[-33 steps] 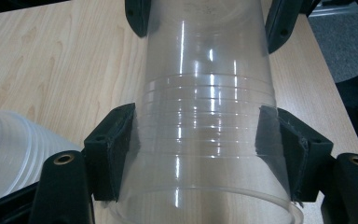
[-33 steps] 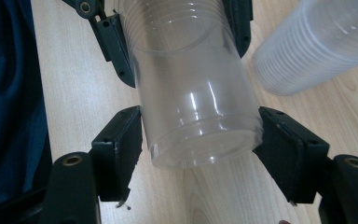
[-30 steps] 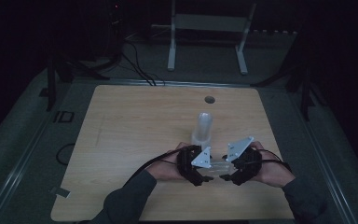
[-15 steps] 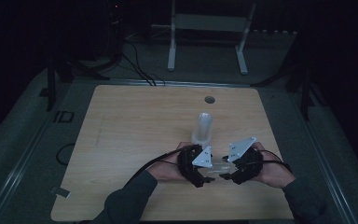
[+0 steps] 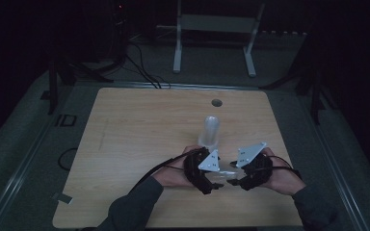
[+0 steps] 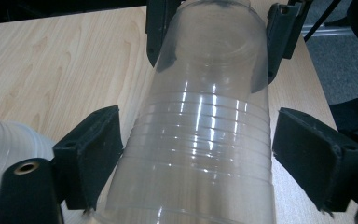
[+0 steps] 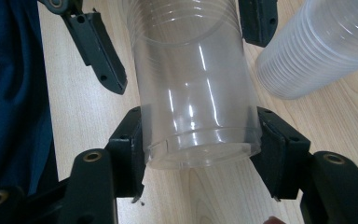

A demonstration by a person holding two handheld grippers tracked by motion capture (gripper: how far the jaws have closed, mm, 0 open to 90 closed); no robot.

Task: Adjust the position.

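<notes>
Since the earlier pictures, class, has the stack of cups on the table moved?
No. The stack of cups lies in the same spot below the table's round hole.

The high view is very dim: the tabletop [image 5: 139,144] reads as a muted tan patch, and the floor around it sinks to near black with little detail. Both gripper views are far brighter and evenly lit. The clear cup [image 6: 205,130] carries thin white streaks of glare along its ribs, and its close-up walls look soft. Shadows are faint throughout.
</notes>
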